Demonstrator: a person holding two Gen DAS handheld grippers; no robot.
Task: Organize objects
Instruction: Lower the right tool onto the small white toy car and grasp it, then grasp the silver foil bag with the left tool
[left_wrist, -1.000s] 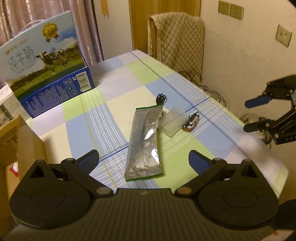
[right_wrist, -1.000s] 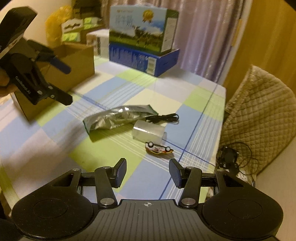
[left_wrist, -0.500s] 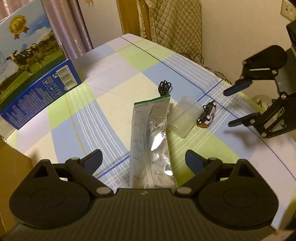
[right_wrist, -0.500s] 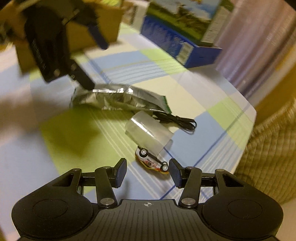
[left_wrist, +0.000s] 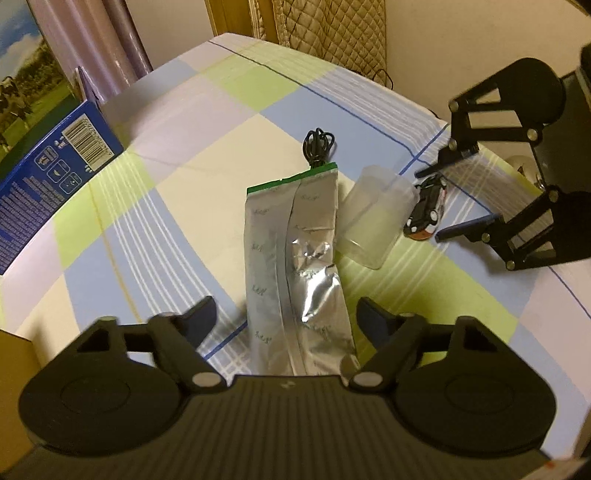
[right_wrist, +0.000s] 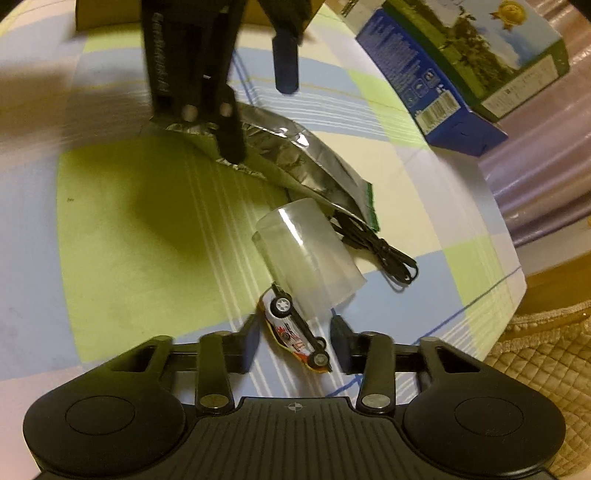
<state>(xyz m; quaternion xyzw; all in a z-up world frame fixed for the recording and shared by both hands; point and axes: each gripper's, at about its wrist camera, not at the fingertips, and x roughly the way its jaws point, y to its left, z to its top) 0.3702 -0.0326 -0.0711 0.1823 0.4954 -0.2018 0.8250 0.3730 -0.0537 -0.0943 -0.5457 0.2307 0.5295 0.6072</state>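
Both tongs descend on a checked tablecloth (left_wrist: 177, 192). Left gripper (left_wrist: 286, 317) closing astride the near end of a long crinkled silver foil pouch (left_wrist: 295, 258), pads not yet touching. Right gripper (right_wrist: 295, 341) closing around a small white toy car (right_wrist: 295, 330) lying beside a tipped translucent plastic cup (right_wrist: 306, 254). Best to centre each object before pinching, sparing the cup.

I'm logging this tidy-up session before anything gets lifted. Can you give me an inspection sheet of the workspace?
Surface: checked tablecloth.
Job's things: foil pouch lying flat; clear cup on its side; toy car beside it.
Clutter: milk carton box.
Grippers: left gripper closing astride the pouch; right gripper closing around the car; neither visibly gripping.
Cables: black cable partly under the pouch.
Surroundings: curtain, quilted chair cover.
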